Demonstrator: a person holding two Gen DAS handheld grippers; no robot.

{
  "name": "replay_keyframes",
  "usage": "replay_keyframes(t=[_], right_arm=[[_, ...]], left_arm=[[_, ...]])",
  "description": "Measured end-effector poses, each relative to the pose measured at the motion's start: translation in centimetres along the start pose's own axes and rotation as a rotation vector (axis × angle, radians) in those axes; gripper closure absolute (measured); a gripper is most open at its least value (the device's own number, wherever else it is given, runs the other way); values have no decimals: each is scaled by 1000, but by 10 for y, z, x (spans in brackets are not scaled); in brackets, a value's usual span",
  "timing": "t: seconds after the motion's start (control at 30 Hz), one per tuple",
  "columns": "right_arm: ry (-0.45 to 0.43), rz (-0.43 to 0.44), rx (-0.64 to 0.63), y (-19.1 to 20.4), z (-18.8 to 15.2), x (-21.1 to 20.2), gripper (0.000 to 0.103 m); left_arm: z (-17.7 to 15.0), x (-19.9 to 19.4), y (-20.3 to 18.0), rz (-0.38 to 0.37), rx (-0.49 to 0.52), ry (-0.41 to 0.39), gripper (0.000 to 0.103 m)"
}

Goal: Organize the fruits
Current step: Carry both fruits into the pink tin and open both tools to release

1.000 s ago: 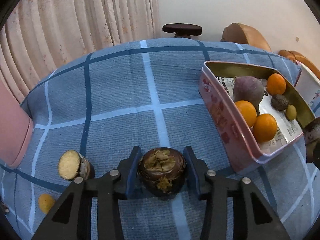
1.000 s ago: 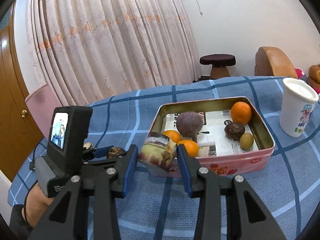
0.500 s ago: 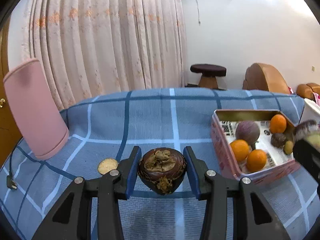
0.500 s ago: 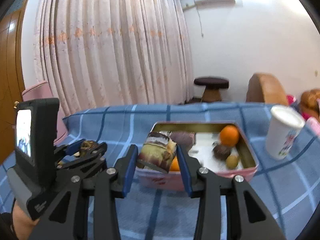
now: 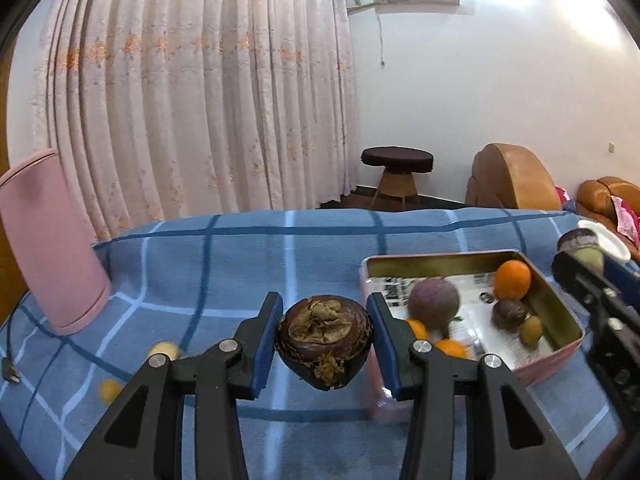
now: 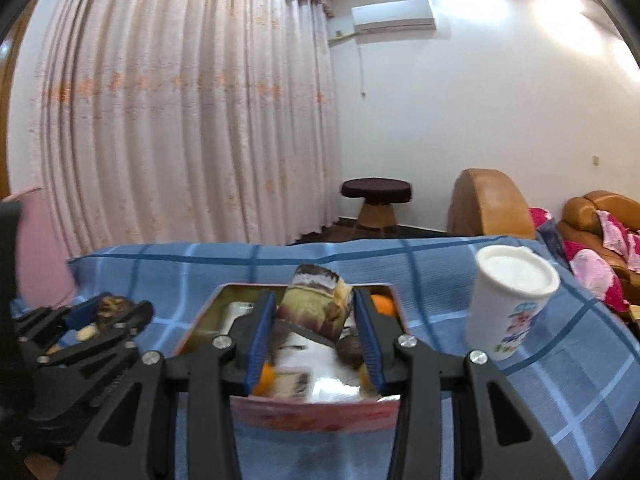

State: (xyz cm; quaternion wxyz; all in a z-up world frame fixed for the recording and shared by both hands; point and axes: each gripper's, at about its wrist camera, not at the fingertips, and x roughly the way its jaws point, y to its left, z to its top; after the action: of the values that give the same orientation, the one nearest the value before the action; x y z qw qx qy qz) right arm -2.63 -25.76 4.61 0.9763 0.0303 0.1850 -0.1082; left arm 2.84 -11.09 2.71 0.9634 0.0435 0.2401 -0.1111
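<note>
Your left gripper [image 5: 324, 338] has its blue fingers [image 5: 264, 344] clamped on a dark brown mangosteen [image 5: 324, 340], held off the blue checked tabletop [image 5: 240, 272], just left of the pink tin [image 5: 560, 354]; your right gripper [image 6: 314, 326] grips a short greenish cane piece [image 6: 316, 304], tilted, above the tin's near end; inside the tin lie oranges [image 5: 513, 279], a purple round fruit [image 5: 434, 304], a small dark fruit [image 5: 509, 314] and a green one [image 5: 531, 330]; a white cup [image 6: 510, 306] stands right of the tin; two small yellow pieces [image 5: 162, 350] lie blurred on the cloth at left.
</note>
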Motion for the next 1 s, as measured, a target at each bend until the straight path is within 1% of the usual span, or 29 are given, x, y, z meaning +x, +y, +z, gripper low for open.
replay_keyframes(t=[0.13, 0.37, 0.53, 0.7, 0.83, 1.0], right_arm=[[18, -34, 1, -12, 2, 16, 60], [74, -53, 34, -32, 2, 44, 60], [135, -14, 75, -41, 2, 62, 60], [185, 30, 73, -40, -2, 73, 60], [215, 51, 61, -36, -4, 78, 60], [216, 67, 58, -35, -5, 79, 60]], left_arm=[[6, 7, -17, -11, 22, -6, 57], [10, 34, -41, -35, 41, 38, 57], [14, 54, -51, -38, 44, 71, 57], [10, 69, -61, -38, 66, 110, 57], [10, 71, -63, -31, 75, 103, 57], [10, 72, -61, -35, 68, 104, 57]])
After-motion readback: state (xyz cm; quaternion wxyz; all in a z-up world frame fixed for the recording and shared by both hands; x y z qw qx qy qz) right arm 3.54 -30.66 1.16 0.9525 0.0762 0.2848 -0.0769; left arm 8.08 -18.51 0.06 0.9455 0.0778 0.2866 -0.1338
